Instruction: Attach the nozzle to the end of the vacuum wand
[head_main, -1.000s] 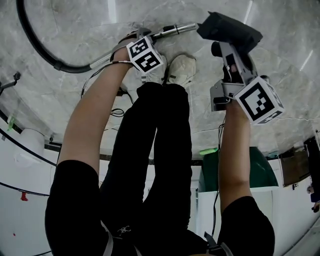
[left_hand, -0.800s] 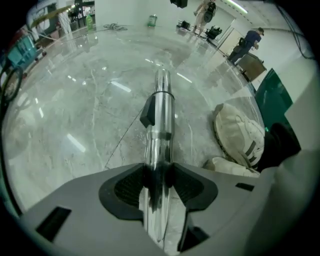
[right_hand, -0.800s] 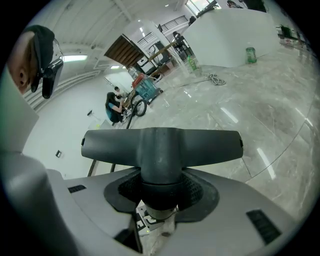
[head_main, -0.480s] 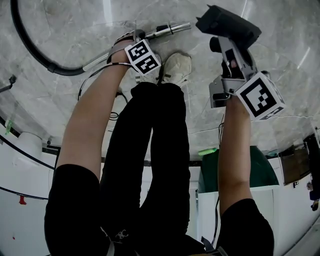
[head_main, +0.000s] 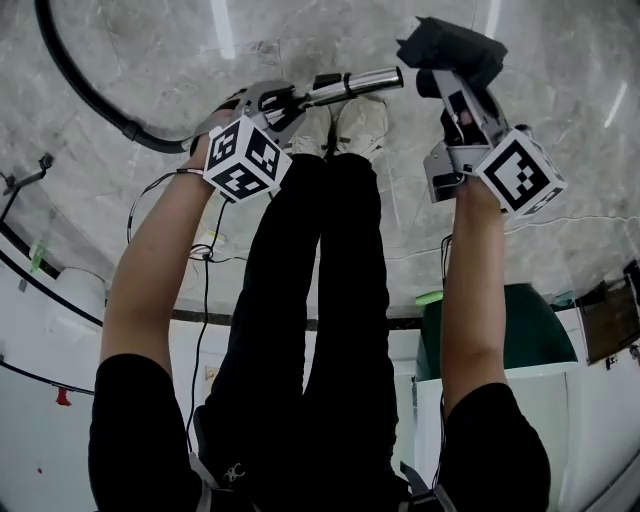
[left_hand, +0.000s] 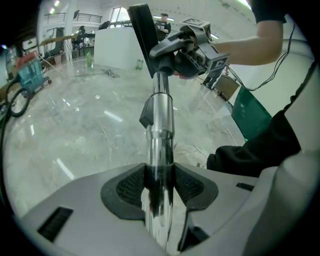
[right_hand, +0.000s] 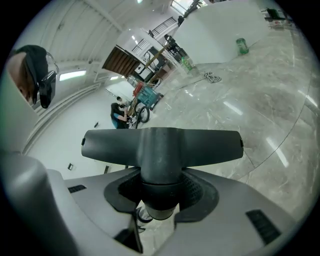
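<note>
My left gripper (head_main: 285, 98) is shut on the chrome vacuum wand (head_main: 352, 84), which lies almost level above the floor with its free end pointing right. A black hose (head_main: 75, 80) trails from the wand's other end off to the left. In the left gripper view the wand (left_hand: 159, 135) runs up between the pads (left_hand: 131, 186) toward the nozzle (left_hand: 141, 35). My right gripper (head_main: 455, 85) is shut on the dark T-shaped nozzle (head_main: 448, 48), just right of the wand's tip. The nozzle's neck (right_hand: 161, 165) sits between the right pads (right_hand: 196, 189), its open socket facing the camera.
The person's black-trousered legs and white shoes (head_main: 352, 122) stand below the wand on the grey marble floor (head_main: 150, 40). A green bin (head_main: 512, 330) and white partitions (head_main: 45, 340) are near the feet. Thin cables (head_main: 205, 245) lie on the floor at the left.
The left gripper has risen with the wand, lifting it off the floor so its tip now lies close to the nozzle. The right gripper and nozzle have stayed put.
</note>
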